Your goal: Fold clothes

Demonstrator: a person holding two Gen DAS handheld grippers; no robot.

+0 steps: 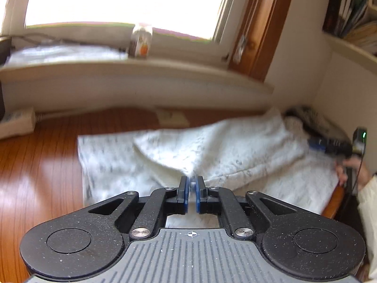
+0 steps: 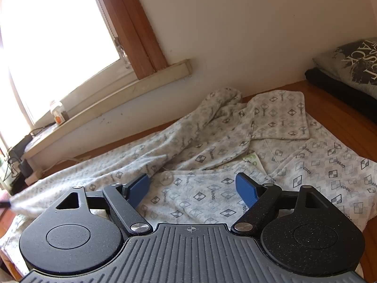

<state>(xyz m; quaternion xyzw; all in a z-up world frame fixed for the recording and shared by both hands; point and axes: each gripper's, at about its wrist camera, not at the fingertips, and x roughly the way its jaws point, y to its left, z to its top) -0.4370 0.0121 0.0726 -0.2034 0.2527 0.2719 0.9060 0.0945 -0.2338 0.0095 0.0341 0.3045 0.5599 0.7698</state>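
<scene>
A white fleece pyjama top (image 2: 294, 165) with a grey diamond print lies spread on the wooden tabletop (image 2: 334, 108), collar toward the wall. My left gripper (image 1: 193, 185) is shut on a pinch of its cloth (image 1: 212, 151), and a fold rises from the blue pads toward the far right. In the right wrist view a sleeve (image 2: 94, 169) runs in a blurred ridge to the left edge. My right gripper (image 2: 192, 185) hangs open just over the shirt front near a clear button (image 2: 166, 178), nothing between its pads. The left wrist view shows it at the far right (image 1: 313, 142), held by a hand (image 1: 353, 169).
A window sill (image 1: 141, 70) with a small jar (image 1: 141, 41) runs along the back wall. A power strip (image 1: 16, 122) lies at the far left of the table. Books fill a shelf (image 1: 348, 11) at upper right. Folded dark clothes (image 2: 348, 70) sit at the right.
</scene>
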